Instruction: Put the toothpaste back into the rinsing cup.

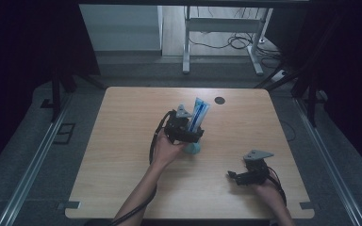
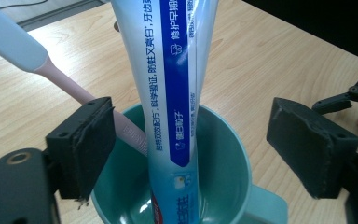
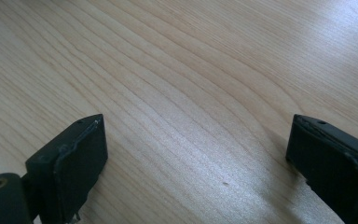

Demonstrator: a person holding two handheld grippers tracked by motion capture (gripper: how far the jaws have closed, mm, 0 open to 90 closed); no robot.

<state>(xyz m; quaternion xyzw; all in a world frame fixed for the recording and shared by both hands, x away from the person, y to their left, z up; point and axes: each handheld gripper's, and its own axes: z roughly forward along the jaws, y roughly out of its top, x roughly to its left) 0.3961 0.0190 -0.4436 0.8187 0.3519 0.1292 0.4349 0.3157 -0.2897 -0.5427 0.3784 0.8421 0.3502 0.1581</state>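
Note:
A teal cup (image 2: 223, 154) (image 1: 193, 149) stands near the table's middle. A white and blue toothpaste tube (image 2: 172, 79) (image 1: 200, 113) stands upright in it. Beside the tube, a toothbrush (image 2: 51, 70) with a pale pink and white handle leans out to the left. My left gripper (image 2: 191, 140) (image 1: 185, 130) is open just above the cup's rim, its pads (image 2: 86, 144) on either side of the tube without touching it. My right gripper (image 3: 196, 158) (image 1: 250, 175) is open low over bare wood at the front right, with nothing between its jaws.
The wooden table (image 1: 122, 155) has a black round grommet (image 1: 220, 100) near its far edge. A white desk frame with cables (image 1: 221, 42) stands on the floor beyond. The right gripper's linkage (image 2: 354, 93) shows at the right of the left gripper view.

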